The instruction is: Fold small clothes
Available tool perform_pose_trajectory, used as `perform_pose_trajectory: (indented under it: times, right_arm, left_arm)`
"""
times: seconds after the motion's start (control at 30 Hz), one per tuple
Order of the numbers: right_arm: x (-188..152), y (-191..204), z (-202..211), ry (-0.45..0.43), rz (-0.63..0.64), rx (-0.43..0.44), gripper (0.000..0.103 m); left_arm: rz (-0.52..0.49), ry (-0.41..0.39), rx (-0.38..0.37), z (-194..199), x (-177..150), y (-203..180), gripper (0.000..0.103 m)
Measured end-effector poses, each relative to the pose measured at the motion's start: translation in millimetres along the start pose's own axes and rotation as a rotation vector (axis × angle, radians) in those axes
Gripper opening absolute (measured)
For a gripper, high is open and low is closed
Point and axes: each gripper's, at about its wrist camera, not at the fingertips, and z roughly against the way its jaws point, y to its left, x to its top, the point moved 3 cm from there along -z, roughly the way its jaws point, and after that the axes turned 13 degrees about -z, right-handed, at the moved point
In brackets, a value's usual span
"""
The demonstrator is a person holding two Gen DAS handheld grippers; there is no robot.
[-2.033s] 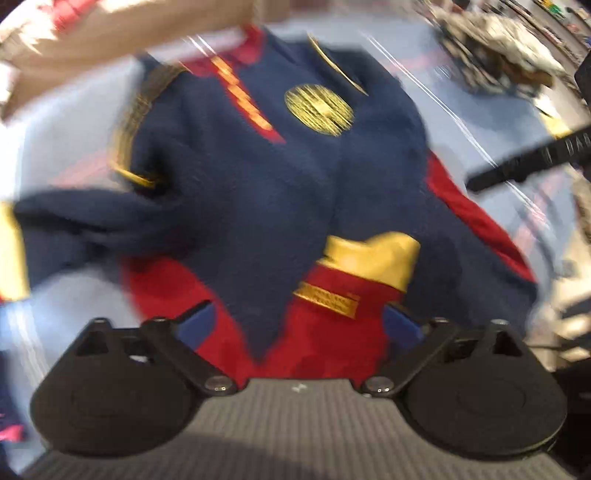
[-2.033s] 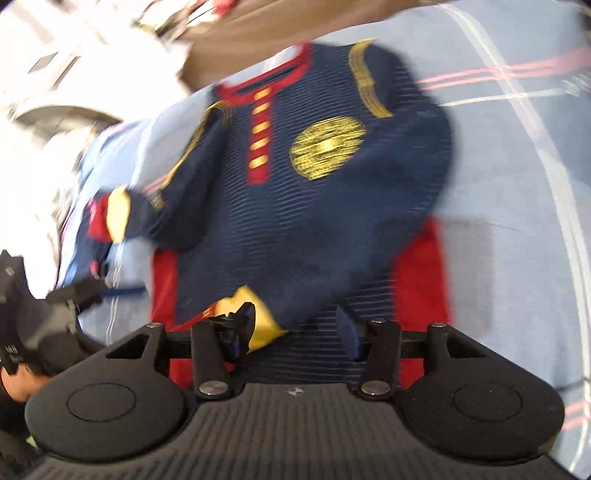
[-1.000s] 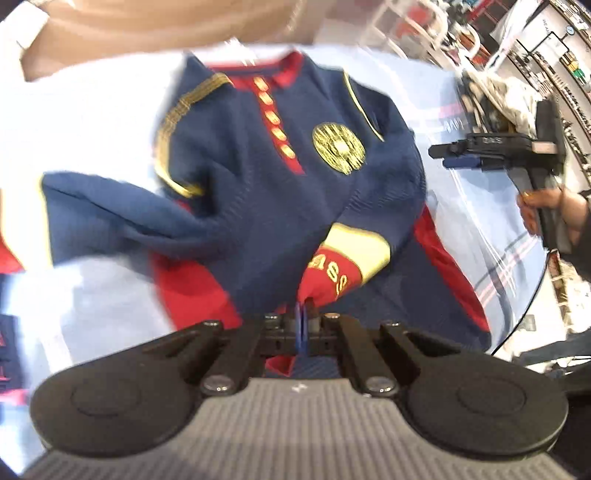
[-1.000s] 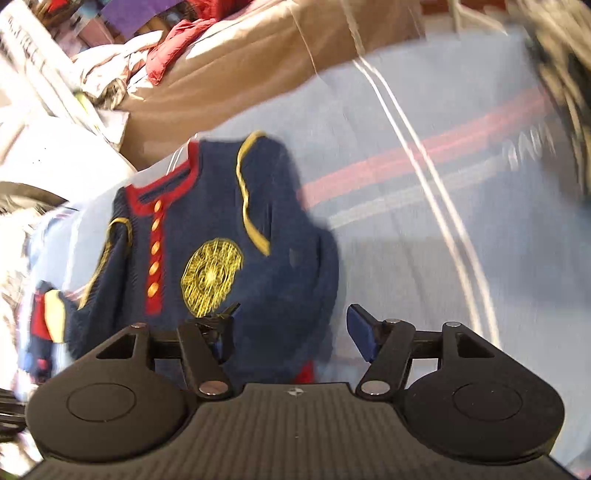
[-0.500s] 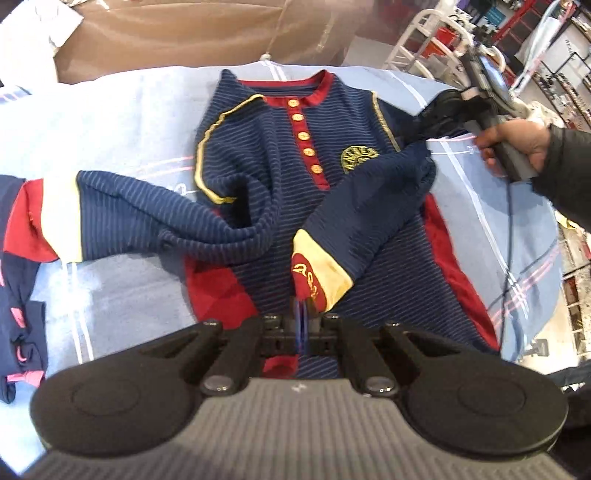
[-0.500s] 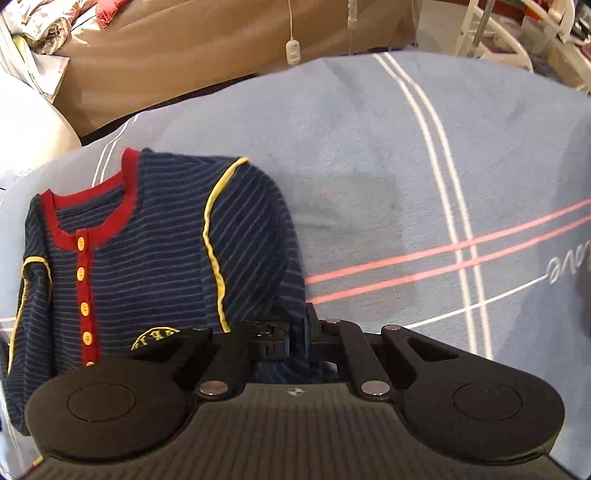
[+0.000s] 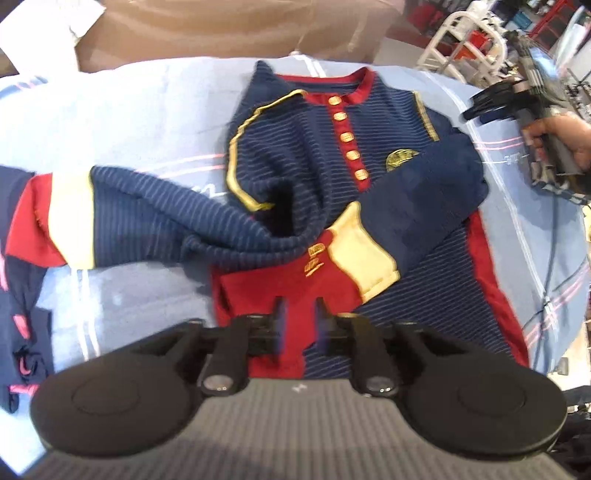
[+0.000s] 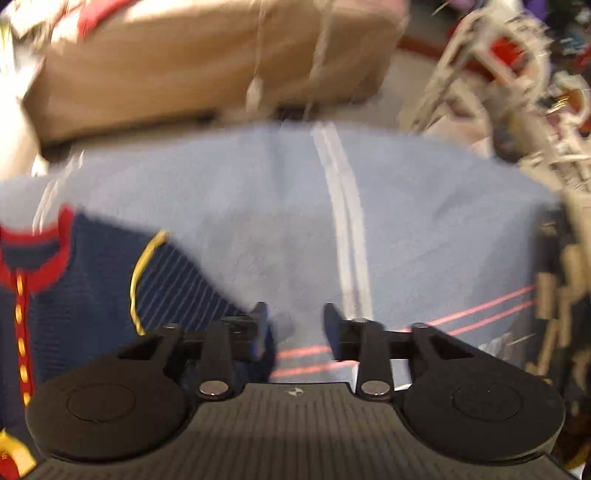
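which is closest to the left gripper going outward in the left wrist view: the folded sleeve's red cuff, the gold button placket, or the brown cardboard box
From the left gripper:
1. The red cuff, lying on the sweater's front right at the open fingertips.
2. The button placket, higher up the chest, slightly right.
3. The brown cardboard box, past the collar, beyond the blue cloth's far edge.

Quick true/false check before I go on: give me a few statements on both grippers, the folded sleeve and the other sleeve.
1. The left gripper is open. True.
2. One sleeve cuff lies across the navy shirt front. True.
3. The right gripper is clamped on the shirt. False: its jaws are apart, nothing between.
4. The other sleeve is folded in too. False: it stretches out sideways over the blue cloth.
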Motion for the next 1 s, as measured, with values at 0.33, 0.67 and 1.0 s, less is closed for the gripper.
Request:
perform_pose_trajectory:
  times: [0.33, 0.67, 1.0]
  right_arm:
    - [-95.3, 25.2, 80.9, 0.018, 0.181, 0.447, 0.087]
    - [-137.9, 20.5, 20.2, 0.092, 0.222, 0.222, 0.088]
    - [-131.5, 28.4, 43.7, 0.047, 0.272, 0.179, 0.102]
  left_arm:
    - [0.046, 0.001, -0.074, -37.9, 3.0, -18.6, 0.047]
    - [0.056, 0.102, 0.069, -83.7, -2.4, -10.2, 0.072]
    - [0.065, 0.054, 0.054, -65.2, -5.6, -18.9, 0.083]
